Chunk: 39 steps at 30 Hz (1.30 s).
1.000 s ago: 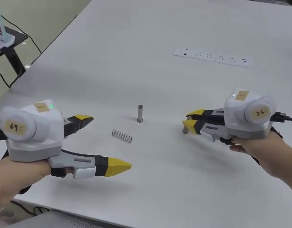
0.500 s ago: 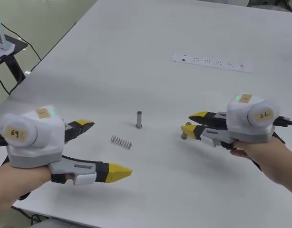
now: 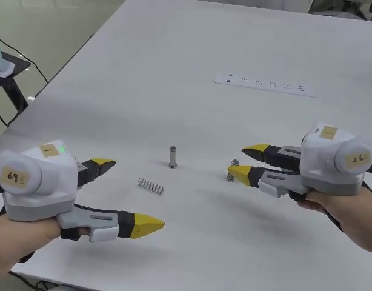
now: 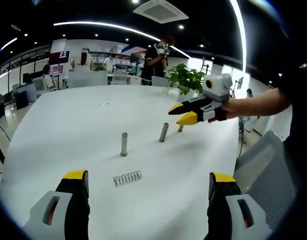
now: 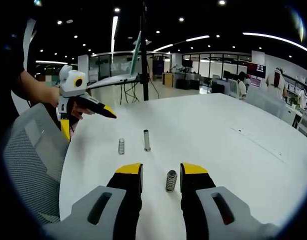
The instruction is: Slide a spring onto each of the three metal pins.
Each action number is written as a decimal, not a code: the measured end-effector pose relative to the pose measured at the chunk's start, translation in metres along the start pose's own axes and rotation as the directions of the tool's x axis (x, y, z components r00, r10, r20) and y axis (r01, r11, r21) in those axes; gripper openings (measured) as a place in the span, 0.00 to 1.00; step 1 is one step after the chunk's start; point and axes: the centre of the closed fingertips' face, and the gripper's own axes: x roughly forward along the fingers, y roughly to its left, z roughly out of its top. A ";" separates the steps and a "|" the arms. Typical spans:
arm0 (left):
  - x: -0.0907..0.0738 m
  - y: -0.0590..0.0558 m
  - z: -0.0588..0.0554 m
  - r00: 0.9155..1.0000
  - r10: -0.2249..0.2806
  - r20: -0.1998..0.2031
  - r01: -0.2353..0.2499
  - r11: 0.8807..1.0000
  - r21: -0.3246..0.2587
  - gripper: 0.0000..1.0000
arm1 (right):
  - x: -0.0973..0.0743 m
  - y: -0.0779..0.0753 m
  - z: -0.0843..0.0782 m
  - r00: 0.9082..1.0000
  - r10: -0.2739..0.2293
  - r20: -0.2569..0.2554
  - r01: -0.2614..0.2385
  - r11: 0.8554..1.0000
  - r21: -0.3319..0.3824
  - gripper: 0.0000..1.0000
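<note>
The right gripper [image 3: 245,162] is part open and grasps nothing. A sprung pin [image 5: 171,180] stands between its jaws, untouched as far as shows. A second sprung pin [image 4: 164,132] stands just beside it. The left gripper [image 3: 126,194] gapes wide, empty. Between the two, toward the tabletop's [image 3: 174,73] near edge, stands the bare pin [image 3: 172,156], with the loose spring [image 3: 150,185] lying near it. Two pins look done, and the bare one is left.
</note>
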 end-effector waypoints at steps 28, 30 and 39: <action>0.001 -0.001 0.003 1.000 -0.008 0.000 0.008 1.000 0.007 0.98 | -0.027 0.032 -0.042 0.999 0.018 -0.045 -0.017 0.999 0.041 0.28; 0.000 -0.001 0.002 1.000 -0.008 -0.003 0.008 1.000 0.009 0.98 | -0.026 0.032 -0.042 0.999 0.021 -0.046 -0.019 0.999 0.042 0.28; -0.001 0.000 -0.001 1.000 -0.006 -0.006 0.006 1.000 0.006 0.98 | -0.015 0.037 -0.037 0.998 0.041 -0.043 -0.039 0.999 0.035 0.28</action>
